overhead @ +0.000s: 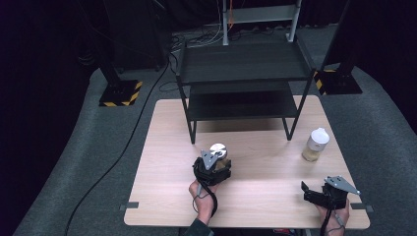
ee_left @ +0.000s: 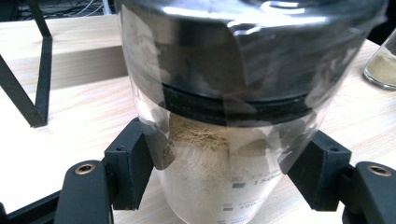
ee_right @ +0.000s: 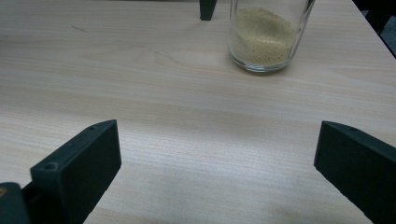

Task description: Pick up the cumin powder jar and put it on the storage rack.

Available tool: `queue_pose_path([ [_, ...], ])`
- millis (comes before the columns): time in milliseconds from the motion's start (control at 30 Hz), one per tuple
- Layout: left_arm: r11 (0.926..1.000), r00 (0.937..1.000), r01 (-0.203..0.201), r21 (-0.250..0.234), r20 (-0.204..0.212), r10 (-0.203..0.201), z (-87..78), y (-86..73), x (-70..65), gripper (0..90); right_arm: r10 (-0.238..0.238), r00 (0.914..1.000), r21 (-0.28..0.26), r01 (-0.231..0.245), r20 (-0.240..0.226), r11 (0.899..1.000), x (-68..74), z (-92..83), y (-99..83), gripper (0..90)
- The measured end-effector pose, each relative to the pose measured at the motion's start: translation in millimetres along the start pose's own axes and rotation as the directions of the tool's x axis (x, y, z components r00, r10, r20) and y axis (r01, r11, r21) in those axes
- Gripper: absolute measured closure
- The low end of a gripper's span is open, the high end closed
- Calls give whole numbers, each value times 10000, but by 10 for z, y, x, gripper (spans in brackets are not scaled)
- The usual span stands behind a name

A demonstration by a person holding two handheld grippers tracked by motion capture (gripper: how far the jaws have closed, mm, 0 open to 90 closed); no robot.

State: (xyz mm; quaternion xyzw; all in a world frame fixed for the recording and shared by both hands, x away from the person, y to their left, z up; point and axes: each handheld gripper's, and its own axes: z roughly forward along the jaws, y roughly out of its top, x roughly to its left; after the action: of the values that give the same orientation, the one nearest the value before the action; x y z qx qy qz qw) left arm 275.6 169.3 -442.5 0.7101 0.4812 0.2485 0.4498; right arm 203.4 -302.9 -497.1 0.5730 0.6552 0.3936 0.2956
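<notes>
left gripper (overhead: 215, 167): you've got both jaws clamped on the powder jar (ee_left: 233, 140), low on the glass under the dark lid band.
jar spot: mid-table (overhead: 162, 162), just in front of the black shelf rack (overhead: 241, 78).
right gripper (overhead: 322, 192): jaws wide apart, nothing in them, resting near the table's front right corner.
slip risk: smooth glass, narrow pads; tilt it and it may slide or twist out.
spill risk: i can't tell whether the lid is tight, so keep it upright.
collision risk: lift carelessly and you may clip the rack's lower shelf; the second jar (ee_right: 266, 35) stands well clear to the right.
</notes>
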Motion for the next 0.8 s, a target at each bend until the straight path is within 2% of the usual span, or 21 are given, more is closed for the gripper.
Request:
queue_pose_path([
  [533,9998,9995,-206,-82,228,208,-45,134,79,300,3,10000,18,-3,67,10000,12,2,3,0],
  [800,9989,9986,-459,-71,242,460,-65,234,106,300,-10,10000,43,9,65,10000,12,4,8,0],
])
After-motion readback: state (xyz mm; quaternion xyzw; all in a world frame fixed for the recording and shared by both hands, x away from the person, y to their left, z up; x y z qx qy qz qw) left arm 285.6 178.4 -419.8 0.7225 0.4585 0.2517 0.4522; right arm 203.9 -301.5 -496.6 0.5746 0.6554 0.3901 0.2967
